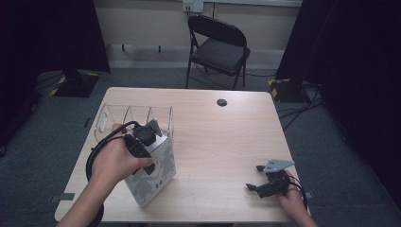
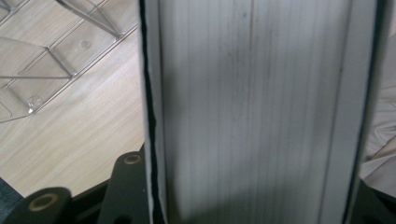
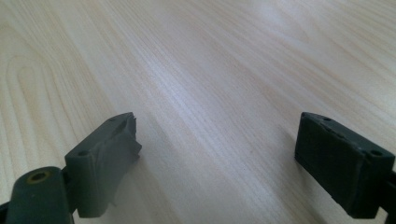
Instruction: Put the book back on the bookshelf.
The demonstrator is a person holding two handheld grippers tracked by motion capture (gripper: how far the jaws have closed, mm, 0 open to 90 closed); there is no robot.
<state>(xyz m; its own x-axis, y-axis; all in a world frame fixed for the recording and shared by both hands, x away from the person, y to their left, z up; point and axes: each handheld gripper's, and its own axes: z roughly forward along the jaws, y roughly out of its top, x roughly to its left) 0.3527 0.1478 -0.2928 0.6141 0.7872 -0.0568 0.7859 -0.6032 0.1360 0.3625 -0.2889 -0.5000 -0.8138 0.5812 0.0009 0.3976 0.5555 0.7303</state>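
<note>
A thick white book (image 1: 156,179) with a grey-patterned cover stands tilted on its lower corner at the left of the wooden table (image 1: 227,137). My left gripper (image 1: 150,150) is shut on its upper edge, held by a hand from the left. In the left gripper view the book's page edge (image 2: 252,93) runs up between the jaws of the left gripper (image 2: 247,207). Just behind the book stands a clear plastic divider rack (image 1: 137,116), also at upper left (image 2: 56,65). My right gripper (image 1: 254,177) rests open near the table's front right, nothing between the jaws of the right gripper (image 3: 219,149).
A small black round object (image 1: 222,102) lies near the table's far edge. A black folding chair (image 1: 220,47) stands beyond the table. Bare wood (image 3: 210,56) stretches ahead of the right gripper.
</note>
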